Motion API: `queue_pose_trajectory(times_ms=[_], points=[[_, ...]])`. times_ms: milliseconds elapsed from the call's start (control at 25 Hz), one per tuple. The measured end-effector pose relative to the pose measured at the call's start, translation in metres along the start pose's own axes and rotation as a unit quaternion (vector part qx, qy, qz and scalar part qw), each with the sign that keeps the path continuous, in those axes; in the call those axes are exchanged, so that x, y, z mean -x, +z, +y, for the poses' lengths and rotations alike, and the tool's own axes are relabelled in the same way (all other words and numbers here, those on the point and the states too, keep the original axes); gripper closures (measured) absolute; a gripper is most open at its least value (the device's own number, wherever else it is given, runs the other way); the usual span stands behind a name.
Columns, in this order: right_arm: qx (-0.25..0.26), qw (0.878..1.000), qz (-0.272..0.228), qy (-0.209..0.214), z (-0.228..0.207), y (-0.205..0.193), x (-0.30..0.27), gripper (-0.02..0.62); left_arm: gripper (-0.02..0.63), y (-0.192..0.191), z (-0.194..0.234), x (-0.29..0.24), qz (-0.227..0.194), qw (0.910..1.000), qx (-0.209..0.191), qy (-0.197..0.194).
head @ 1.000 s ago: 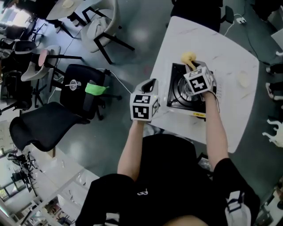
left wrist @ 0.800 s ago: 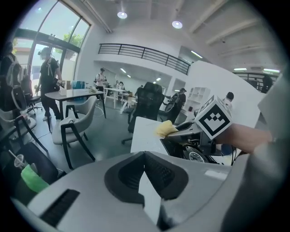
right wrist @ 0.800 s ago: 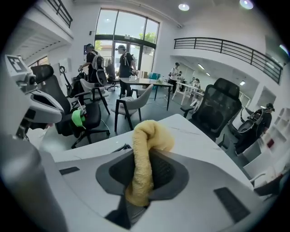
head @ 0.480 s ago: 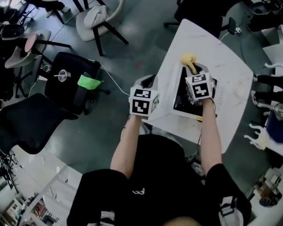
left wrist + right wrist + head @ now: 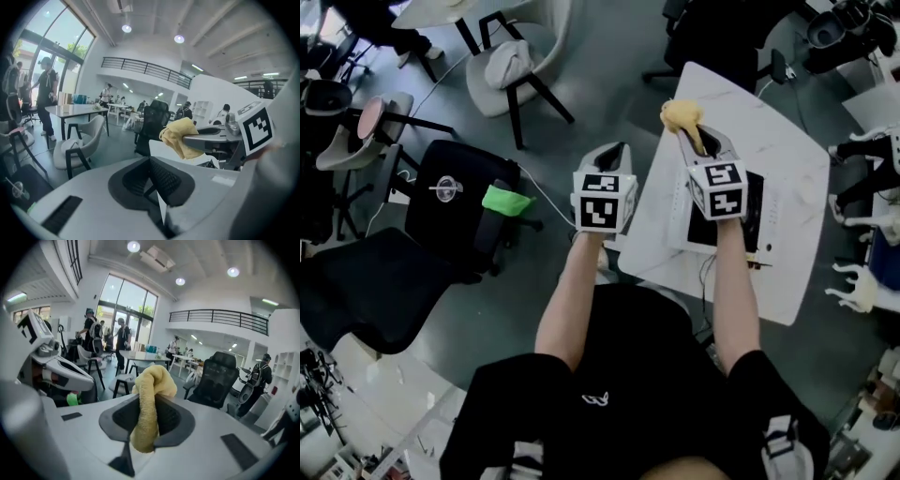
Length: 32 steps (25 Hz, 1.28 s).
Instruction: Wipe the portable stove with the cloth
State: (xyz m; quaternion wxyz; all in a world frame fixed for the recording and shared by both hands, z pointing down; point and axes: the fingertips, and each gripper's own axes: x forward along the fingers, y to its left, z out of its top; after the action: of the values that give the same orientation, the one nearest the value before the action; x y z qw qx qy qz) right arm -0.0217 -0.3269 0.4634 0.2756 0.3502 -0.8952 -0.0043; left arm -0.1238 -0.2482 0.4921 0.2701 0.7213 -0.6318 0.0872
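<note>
While level above stove (image 5: 757,212), right gripper (image 5: 699,142) around cloth (image 5: 682,115).

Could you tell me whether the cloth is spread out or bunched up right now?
Bunched up: the cloth hangs as a crumpled wad pinched in the right claw.

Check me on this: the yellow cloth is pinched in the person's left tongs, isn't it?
Not quite. The yellow cloth is pinched in the person's right tongs, not the left. The right gripper view shows it clamped between the jaws. In the left gripper view, the left tongs are shut on nothing, and the cloth shows off to the side in the other tongs.
</note>
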Motion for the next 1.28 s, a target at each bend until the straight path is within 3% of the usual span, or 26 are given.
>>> queue_pose_trajectory(times_ms=[80, 160, 280, 480, 640, 800, 920, 1280], points=[[-0.016, 0.997, -0.075, -0.006, 0.003, 0.039, 0.009, 0.529, 0.608, 0.038, -0.002, 0.008, -0.043, 0.9988, -0.023, 0.002], [-0.028, 0.991, -0.125, -0.042, -0.002, 0.073, 0.024, 0.529, 0.609, 0.084, -0.008, 0.022, -0.098, 0.9924, -0.072, 0.021], [-0.044, 0.980, -0.144, -0.127, -0.012, 0.096, 0.053, 0.529, 0.609, 0.137, -0.031, 0.045, -0.174, 0.9759, -0.129, 0.023], [-0.050, 0.967, -0.152, -0.196, -0.019, 0.082, 0.090, 0.530, 0.607, 0.149, -0.061, 0.055, -0.227, 0.9623, -0.149, -0.007], [-0.066, 0.957, -0.158, -0.235, -0.034, 0.061, 0.117, 0.532, 0.609, 0.129, -0.078, 0.049, -0.231, 0.9604, -0.153, -0.032], [-0.077, 0.951, -0.143, -0.262, -0.041, 0.042, 0.125, 0.532, 0.608, 0.114, -0.084, 0.042, -0.222, 0.9609, -0.164, -0.020], [-0.068, 0.954, -0.145, -0.255, -0.036, 0.047, 0.122, 0.534, 0.607, 0.116, -0.085, 0.039, -0.222, 0.9566, -0.187, -0.014], [-0.042, 0.962, -0.154, -0.220, -0.016, 0.064, 0.099, 0.537, 0.609, 0.118, -0.055, 0.051, -0.237, 0.9586, -0.157, -0.001]])
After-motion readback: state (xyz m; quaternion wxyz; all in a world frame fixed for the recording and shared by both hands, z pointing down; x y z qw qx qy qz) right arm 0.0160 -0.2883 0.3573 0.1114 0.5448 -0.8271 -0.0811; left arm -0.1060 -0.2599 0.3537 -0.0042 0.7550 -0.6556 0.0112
